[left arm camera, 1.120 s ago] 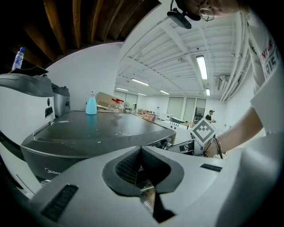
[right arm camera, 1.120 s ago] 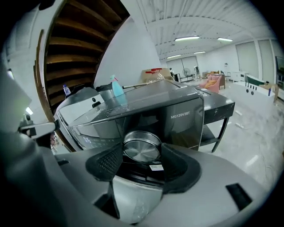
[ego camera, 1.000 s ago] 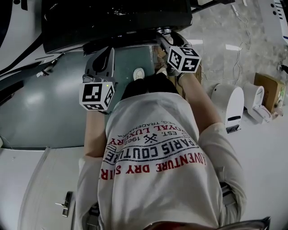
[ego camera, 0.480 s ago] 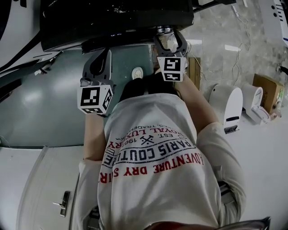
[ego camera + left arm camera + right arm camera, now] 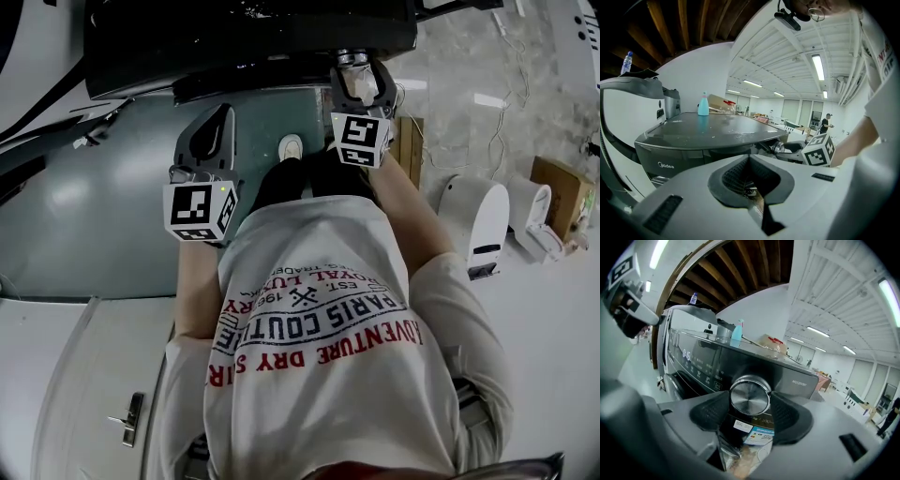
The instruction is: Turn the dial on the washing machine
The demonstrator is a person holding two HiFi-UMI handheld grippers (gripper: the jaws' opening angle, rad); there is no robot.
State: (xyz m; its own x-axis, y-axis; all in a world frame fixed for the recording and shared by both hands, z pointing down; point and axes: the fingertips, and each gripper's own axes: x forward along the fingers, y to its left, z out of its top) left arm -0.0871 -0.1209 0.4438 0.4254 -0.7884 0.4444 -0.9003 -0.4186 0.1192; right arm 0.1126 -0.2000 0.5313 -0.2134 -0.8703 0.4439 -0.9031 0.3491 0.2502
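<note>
The right claw (image 5: 751, 409) is closing on the silver dial (image 5: 750, 397) of the washing machine (image 5: 693, 359), its pads at the rim. The left claw (image 5: 751, 183) is closed and empty.

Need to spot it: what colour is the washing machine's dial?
Silver round metal dial, clearest in the right gripper view.

The right gripper (image 5: 751, 405) was closing its jaws on the round silver dial (image 5: 750, 396), which sat between the dark ribbed pads (image 5: 714, 411) with both at its rim. On the dark washing machine (image 5: 701, 365), lit display digits (image 5: 686, 354) glowed left of the dial. Paper labels (image 5: 753, 430) sat below it, and a blue bottle (image 5: 736, 335) stood on top.
</note>
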